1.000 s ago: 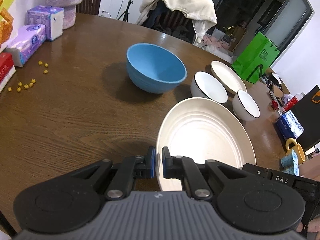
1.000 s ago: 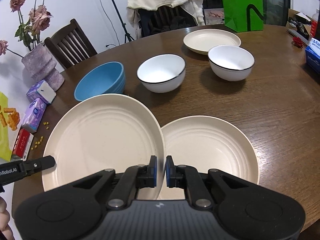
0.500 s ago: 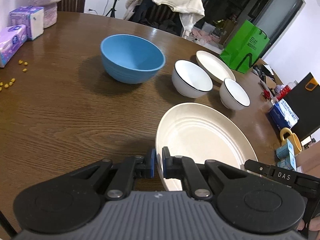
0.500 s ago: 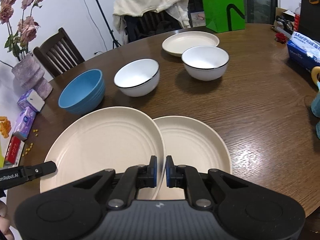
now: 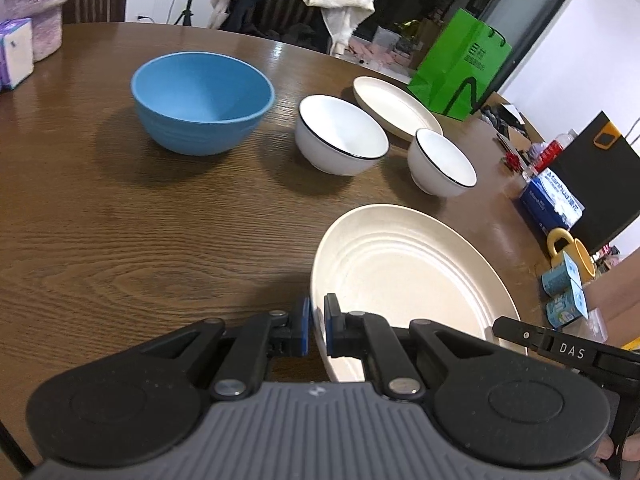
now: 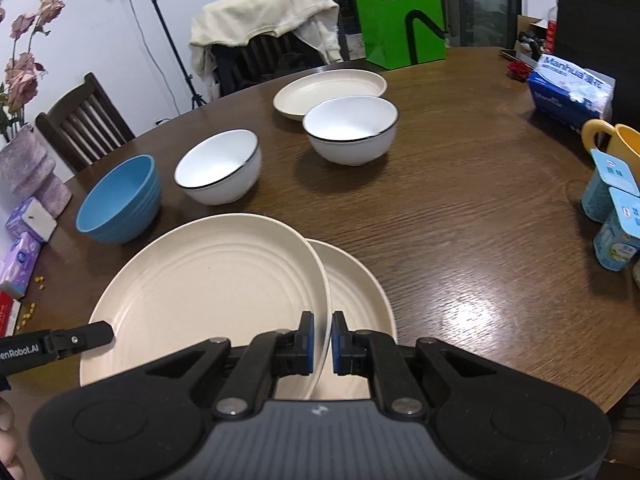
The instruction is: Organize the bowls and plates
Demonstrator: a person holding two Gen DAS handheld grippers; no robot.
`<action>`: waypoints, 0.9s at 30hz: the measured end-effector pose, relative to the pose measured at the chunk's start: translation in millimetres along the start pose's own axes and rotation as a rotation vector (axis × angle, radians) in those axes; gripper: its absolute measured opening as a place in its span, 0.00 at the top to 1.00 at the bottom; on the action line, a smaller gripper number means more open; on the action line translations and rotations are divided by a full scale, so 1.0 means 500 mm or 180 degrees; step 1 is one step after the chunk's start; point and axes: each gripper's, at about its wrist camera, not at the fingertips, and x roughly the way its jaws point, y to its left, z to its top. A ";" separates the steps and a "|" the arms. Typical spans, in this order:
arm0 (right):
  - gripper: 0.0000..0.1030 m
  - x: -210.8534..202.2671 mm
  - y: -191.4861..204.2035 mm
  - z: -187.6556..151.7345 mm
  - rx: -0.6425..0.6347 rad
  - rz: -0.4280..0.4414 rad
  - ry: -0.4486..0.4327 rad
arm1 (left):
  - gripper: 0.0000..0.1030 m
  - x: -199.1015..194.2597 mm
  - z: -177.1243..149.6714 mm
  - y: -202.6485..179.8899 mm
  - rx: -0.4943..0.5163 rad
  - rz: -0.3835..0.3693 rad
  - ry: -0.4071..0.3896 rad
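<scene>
A: We have the large cream plate [image 6: 208,292] pinched at both edges: the left gripper [image 5: 316,330] is closed tight on its left rim and the right gripper [image 6: 320,344] on its right rim, jaws almost together with only the thin rim between the pads

B: And what has changed over the last second?

A: A second ago the carried plate only lapped the left edge of the second cream plate [image 6: 356,292] lying on the wooden table [image 6: 460,208]; now it covers most of it, so just a crescent of the lower plate shows on the right. Both grips are as tight as they were

B: So we judge the stacking step is nearly done?

A: Yes, the two large plates look close to lined up; we would expect a little more travel to the right, then a set-down and release. We cannot tell whether the upper plate already touches the lower one

B: What about the other dishes?

A: The blue bowl [image 5: 202,102] sits alone at the left, empty. The nearer white bowl [image 5: 340,134] with a black rim and the second white bowl [image 5: 442,162] stand apart, both empty. A smaller cream plate [image 5: 394,106] lies behind them, near the green paper bag [image 5: 460,68], also bare. Neither large plate holds anything

B: So bowls and that far plate are not yet gathered

A: Right, those remain
</scene>
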 end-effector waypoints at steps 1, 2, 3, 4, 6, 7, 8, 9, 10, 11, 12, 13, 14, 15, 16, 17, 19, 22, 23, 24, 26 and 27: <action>0.92 0.001 -0.005 -0.001 0.0018 -0.0008 -0.0005 | 0.93 0.005 -0.001 -0.005 0.0019 -0.0002 0.0007; 0.92 0.003 -0.010 -0.003 0.0036 -0.0015 -0.0008 | 0.93 0.010 -0.001 -0.008 0.0039 -0.0006 0.0009; 0.92 0.004 -0.016 -0.004 0.0052 -0.0024 -0.0009 | 0.93 0.014 -0.002 -0.011 0.0058 -0.0011 0.0009; 0.92 0.006 -0.020 -0.005 0.0061 -0.0034 -0.0010 | 0.93 0.018 -0.002 -0.015 0.0069 -0.0015 0.0011; 0.92 0.007 -0.027 -0.008 0.0068 -0.0059 -0.0019 | 0.93 0.029 -0.003 -0.018 0.0080 -0.0026 0.0021; 0.92 0.009 -0.030 -0.009 0.0073 -0.0068 -0.0025 | 0.93 0.034 -0.003 -0.020 0.0083 -0.0030 0.0029; 0.92 0.008 -0.031 -0.011 0.0075 -0.0074 -0.0029 | 0.93 0.037 -0.006 -0.019 0.0089 -0.0036 0.0035; 0.92 0.010 -0.034 -0.012 0.0078 -0.0079 -0.0033 | 0.93 0.041 -0.007 -0.020 0.0096 -0.0042 0.0039; 0.92 0.011 -0.036 -0.013 0.0076 -0.0089 -0.0038 | 0.93 0.045 -0.008 -0.022 0.0110 -0.0040 0.0043; 0.92 0.012 -0.038 -0.014 0.0068 -0.0103 -0.0043 | 0.93 0.046 -0.010 -0.022 0.0128 -0.0032 0.0042; 0.92 0.015 -0.040 -0.016 0.0058 -0.0118 -0.0045 | 0.93 0.049 -0.012 -0.023 0.0153 -0.0019 0.0038; 0.92 0.017 -0.041 -0.017 0.0051 -0.0125 -0.0043 | 0.93 0.051 -0.014 -0.024 0.0173 -0.0013 0.0031; 0.92 0.018 -0.041 -0.018 0.0041 -0.0131 -0.0042 | 0.93 0.053 -0.015 -0.028 0.0201 -0.0004 0.0023; 0.92 0.020 -0.041 -0.020 0.0026 -0.0139 -0.0047 | 0.93 0.056 -0.017 -0.029 0.0226 0.0004 0.0015; 0.92 0.022 -0.041 -0.021 0.0001 -0.0151 -0.0060 | 0.93 0.060 -0.019 -0.030 0.0252 0.0019 0.0005; 0.92 0.024 -0.040 -0.022 -0.0025 -0.0164 -0.0073 | 0.93 0.064 -0.020 -0.033 0.0274 0.0036 0.0001; 0.92 0.029 -0.039 -0.025 -0.0081 -0.0183 -0.0087 | 0.93 0.072 -0.025 -0.035 0.0326 0.0090 0.0002; 0.91 0.035 -0.033 -0.031 -0.0190 -0.0216 -0.0102 | 0.93 0.080 -0.032 -0.037 0.0395 0.0142 -0.0012; 0.91 0.037 -0.030 -0.033 -0.0230 -0.0231 -0.0113 | 0.93 0.081 -0.035 -0.039 0.0423 0.0150 -0.0019; 0.91 0.037 -0.027 -0.035 -0.0266 -0.0249 -0.0127 | 0.93 0.082 -0.037 -0.041 0.0456 0.0165 -0.0026; 0.91 0.039 -0.024 -0.039 -0.0323 -0.0278 -0.0159 | 0.93 0.085 -0.041 -0.044 0.0531 0.0191 -0.0038; 0.91 0.038 -0.020 -0.041 -0.0356 -0.0290 -0.0175 | 0.93 0.087 -0.043 -0.048 0.0557 0.0203 -0.0045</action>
